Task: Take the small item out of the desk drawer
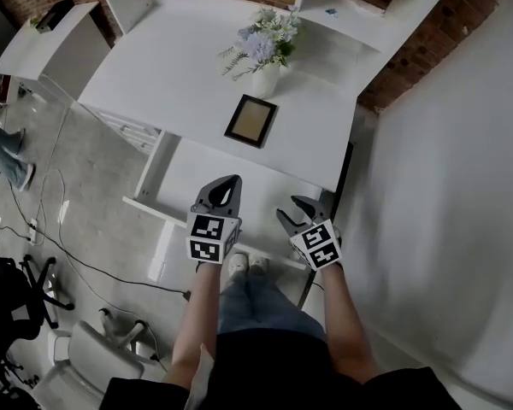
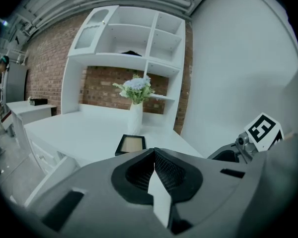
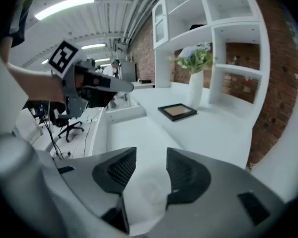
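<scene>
Two grippers hang over the open drawer: the right gripper has its jaws well apart and grips nothing, and the left gripper has its jaws closed at the tips on nothing. A faint, pale round shape on the drawer floor below the right jaws is probably the small item. It looks low and flat and barely stands out from the white floor, so the pads may close beside it, skid over it or push it away.
</scene>
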Action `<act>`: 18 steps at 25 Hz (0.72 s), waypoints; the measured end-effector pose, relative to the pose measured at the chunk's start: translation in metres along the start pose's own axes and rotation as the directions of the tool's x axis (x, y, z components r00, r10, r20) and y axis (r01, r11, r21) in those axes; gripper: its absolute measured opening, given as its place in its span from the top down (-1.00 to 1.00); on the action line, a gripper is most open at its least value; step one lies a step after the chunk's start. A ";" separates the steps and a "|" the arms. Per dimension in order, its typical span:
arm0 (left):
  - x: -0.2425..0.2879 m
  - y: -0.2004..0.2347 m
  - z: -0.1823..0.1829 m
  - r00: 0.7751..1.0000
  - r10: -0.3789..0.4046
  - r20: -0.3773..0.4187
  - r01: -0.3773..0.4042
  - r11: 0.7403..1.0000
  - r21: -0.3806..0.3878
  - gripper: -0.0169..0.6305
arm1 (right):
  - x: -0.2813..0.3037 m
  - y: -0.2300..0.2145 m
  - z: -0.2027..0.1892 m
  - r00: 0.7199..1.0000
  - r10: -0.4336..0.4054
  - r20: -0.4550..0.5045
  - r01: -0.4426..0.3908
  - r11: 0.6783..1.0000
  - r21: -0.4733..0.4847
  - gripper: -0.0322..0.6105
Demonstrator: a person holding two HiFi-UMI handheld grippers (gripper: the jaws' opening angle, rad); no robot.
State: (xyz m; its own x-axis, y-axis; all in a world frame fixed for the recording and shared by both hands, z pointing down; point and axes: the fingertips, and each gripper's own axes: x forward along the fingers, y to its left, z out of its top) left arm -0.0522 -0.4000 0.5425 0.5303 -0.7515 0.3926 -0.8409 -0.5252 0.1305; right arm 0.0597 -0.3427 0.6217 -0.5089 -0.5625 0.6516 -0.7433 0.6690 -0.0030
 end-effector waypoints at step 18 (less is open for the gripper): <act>0.011 0.015 -0.078 0.993 -0.001 -0.117 -0.014 0.992 -0.129 0.92 | 0.101 0.013 -0.143 0.766 0.003 -0.643 -0.386 0.801 -0.457 0.19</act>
State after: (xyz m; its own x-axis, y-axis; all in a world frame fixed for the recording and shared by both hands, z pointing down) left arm -0.0678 -0.3850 0.6193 0.5148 -0.6988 0.4967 -0.8553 -0.4588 0.2410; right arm 0.0601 -0.3216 0.7959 -0.1129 -0.1172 0.9867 -0.2007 0.9752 0.0928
